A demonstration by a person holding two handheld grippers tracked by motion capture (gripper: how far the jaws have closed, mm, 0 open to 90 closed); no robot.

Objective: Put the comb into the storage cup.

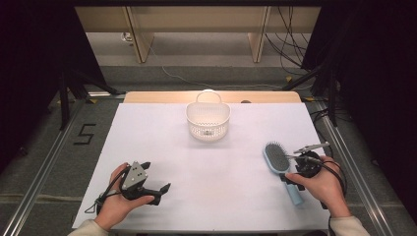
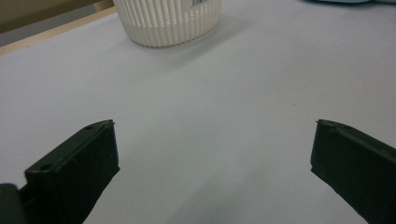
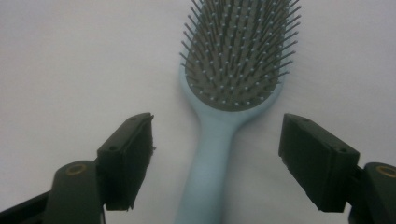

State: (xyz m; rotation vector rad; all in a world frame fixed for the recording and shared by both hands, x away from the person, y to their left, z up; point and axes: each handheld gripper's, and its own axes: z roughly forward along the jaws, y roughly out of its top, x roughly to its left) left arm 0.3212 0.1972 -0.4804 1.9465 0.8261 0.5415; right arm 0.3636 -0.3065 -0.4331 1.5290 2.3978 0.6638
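Note:
A light blue hairbrush [image 1: 276, 156] lies bristles up on the white table [image 1: 221, 172] at the right, its handle pointing toward the person. My right gripper [image 1: 291, 178] is over that handle. In the right gripper view the gripper [image 3: 217, 154] stands open, one jaw on each side of the handle of the brush [image 3: 238, 56], with the pads clear of it. My left gripper [image 1: 162, 192] rests at the front left in the person's hand and points right. In the left gripper view its jaws [image 2: 212, 149] are open with nothing between them.
A white slatted basket [image 1: 208, 120] with a handle stands at the middle of the table's far side; its wall [image 2: 168, 23] is ahead of the left jaws. Cables trail from both grippers. Dark stands and rails flank the table.

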